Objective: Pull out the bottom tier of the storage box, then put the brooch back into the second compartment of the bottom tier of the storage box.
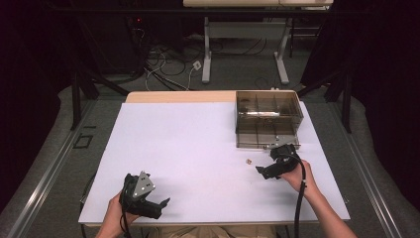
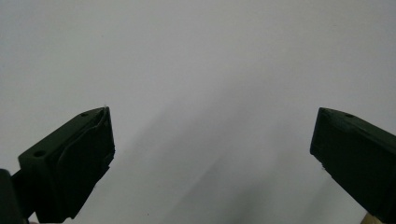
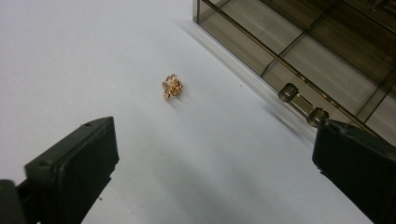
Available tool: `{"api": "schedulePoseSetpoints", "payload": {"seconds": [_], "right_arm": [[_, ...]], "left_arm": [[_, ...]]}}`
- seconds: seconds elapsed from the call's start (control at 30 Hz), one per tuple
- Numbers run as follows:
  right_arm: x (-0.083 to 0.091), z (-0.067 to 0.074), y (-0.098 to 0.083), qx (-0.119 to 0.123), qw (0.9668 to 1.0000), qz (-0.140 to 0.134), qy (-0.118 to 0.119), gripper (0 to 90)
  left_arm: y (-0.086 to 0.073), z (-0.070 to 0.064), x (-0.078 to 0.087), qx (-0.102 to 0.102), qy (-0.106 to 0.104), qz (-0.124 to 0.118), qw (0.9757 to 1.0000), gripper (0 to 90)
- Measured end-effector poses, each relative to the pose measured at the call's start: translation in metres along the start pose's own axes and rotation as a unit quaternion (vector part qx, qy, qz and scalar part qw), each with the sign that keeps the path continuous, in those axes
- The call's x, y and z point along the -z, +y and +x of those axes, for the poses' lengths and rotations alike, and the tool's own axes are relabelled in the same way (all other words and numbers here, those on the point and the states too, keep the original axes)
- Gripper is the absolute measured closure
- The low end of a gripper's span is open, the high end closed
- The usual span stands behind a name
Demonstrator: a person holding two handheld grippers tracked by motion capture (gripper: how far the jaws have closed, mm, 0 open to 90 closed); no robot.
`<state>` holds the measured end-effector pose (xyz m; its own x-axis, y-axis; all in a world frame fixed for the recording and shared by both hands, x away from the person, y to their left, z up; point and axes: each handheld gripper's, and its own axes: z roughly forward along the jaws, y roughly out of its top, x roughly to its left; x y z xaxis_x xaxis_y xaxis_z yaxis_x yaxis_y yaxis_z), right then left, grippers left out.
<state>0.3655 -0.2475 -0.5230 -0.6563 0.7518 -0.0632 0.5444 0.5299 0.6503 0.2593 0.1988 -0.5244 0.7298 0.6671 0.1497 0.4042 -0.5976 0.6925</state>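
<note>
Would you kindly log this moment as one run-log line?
right gripper: jaws open, empty, near gold trinket | trinket: on table, beside smoky compartment box | left gripper: open, empty

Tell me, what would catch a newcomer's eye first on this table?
Probably the smoky see-through box with compartments at the far right of the white table. Next comes a tiny gold trinket lying alone on the white surface just in front of the box, with the right gripper beside it, jaws wide apart and empty. The left gripper sits at the near left edge, also open.
</note>
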Motion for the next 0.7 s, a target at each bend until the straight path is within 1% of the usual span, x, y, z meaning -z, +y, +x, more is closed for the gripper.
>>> {"api": "schedulePoseSetpoints", "payload": {"seconds": [0.03,0.07,0.1,0.2,0.23,0.33,0.37,0.4,0.43,0.53,0.57,0.6,0.7], "right_arm": [[0.0,0.0,0.0,0.001,1.0,0.005,0.002,0.0],[-0.001,0.0,0.0,0.002,1.0,0.001,0.003,0.0],[-0.001,0.001,0.0,0.0,1.0,0.001,0.004,0.0],[-0.001,0.001,0.0,0.003,1.0,0.0,0.008,0.0],[-0.001,0.001,0.0,0.001,1.0,0.0,0.009,0.0],[-0.002,0.002,0.0,0.0,0.9999,-0.002,0.011,0.0],[-0.002,0.002,0.001,0.002,0.9998,-0.001,0.017,0.0],[-0.002,0.002,0.001,0.002,0.9998,-0.001,0.017,0.0],[-0.003,0.003,0.001,-0.004,0.9996,-0.007,0.026,0.0],[-0.004,0.005,0.002,-0.004,0.9997,-0.005,0.024,0.0],[-0.005,0.005,0.002,0.0,0.9996,-0.005,0.028,0.0],[-0.007,0.007,0.002,0.0,0.9994,0.001,0.034,0.0],[-0.01,0.009,0.003,-0.002,0.9992,-0.004,0.041,0.0]], "left_arm": [[0.0,0.0,0.0,0.0,0.0,0.0,1.0,0.0],[0.0,0.0,0.0,0.0,0.0,0.0,1.0,0.0],[0.0,-0.001,-0.001,0.001,0.001,-0.003,1.0,0.0],[0.0,-0.001,0.0,0.001,0.002,-0.003,1.0,0.0],[0.0,-0.001,0.0,0.0,0.0,0.0,1.0,0.0],[0.0,-0.001,0.0,0.001,0.003,-0.004,1.0,0.0],[0.0,-0.001,0.001,0.001,0.001,-0.002,1.0,0.0],[0.0,-0.001,0.0,0.001,0.003,-0.004,1.0,0.0],[0.0,-0.001,0.0,0.001,0.003,-0.004,1.0,0.0],[0.0,-0.001,0.0,0.001,0.002,-0.003,1.0,0.0],[0.0,-0.001,0.0,0.002,0.002,-0.004,1.0,0.0],[0.0,-0.001,0.0,0.001,0.0,-0.002,1.0,0.0],[0.0,-0.001,-0.001,0.001,0.001,-0.003,1.0,0.0]]}}
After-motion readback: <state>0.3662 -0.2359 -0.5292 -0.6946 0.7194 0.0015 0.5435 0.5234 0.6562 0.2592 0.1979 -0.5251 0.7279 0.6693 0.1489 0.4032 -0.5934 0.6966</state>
